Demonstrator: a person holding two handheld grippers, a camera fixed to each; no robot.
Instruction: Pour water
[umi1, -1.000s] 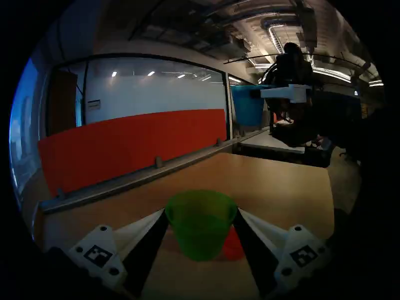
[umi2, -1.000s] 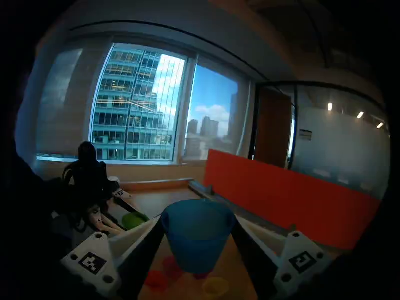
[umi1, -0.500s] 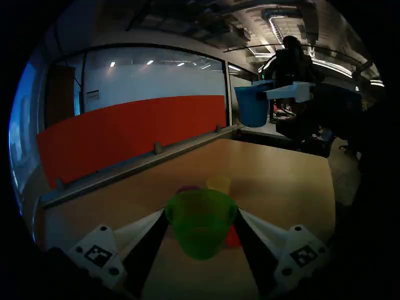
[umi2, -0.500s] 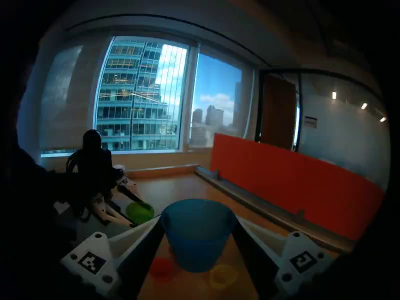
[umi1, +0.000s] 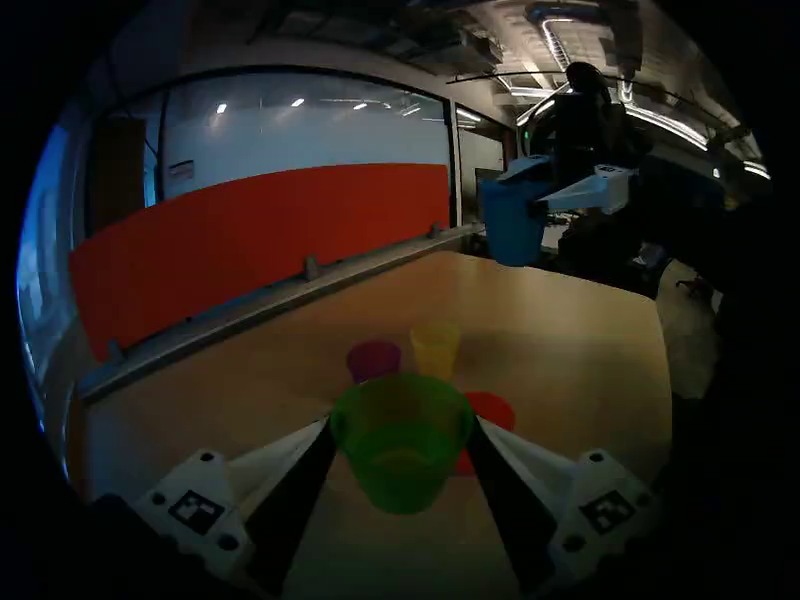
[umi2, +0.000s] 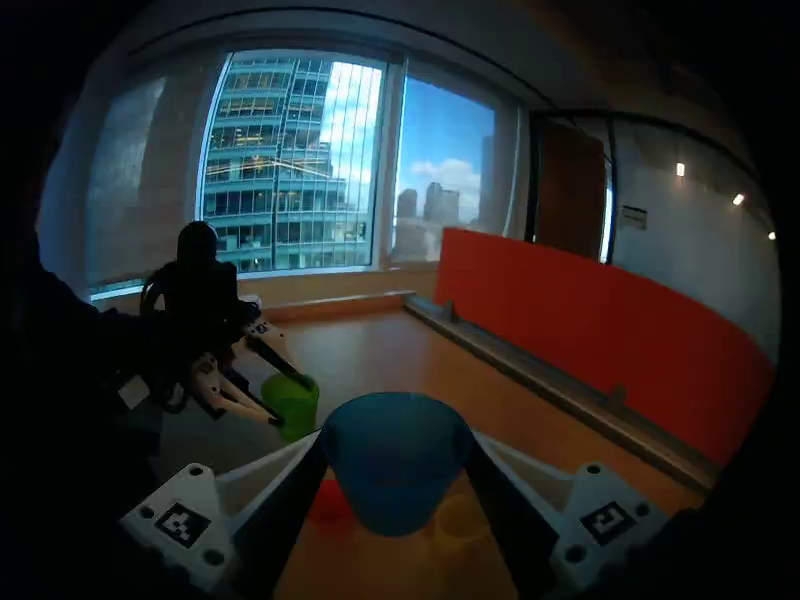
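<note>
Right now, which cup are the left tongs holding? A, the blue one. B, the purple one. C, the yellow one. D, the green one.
D: in the left gripper view the green cup sits clamped between the two fingers of the left tongs, while the blue cup is gripped by the right tongs.

A wooden table ends at an orange partition along its far edge, with a glass wall above. Left of a brown door, a wide window shows sunlit high-rises and blue sky
</note>
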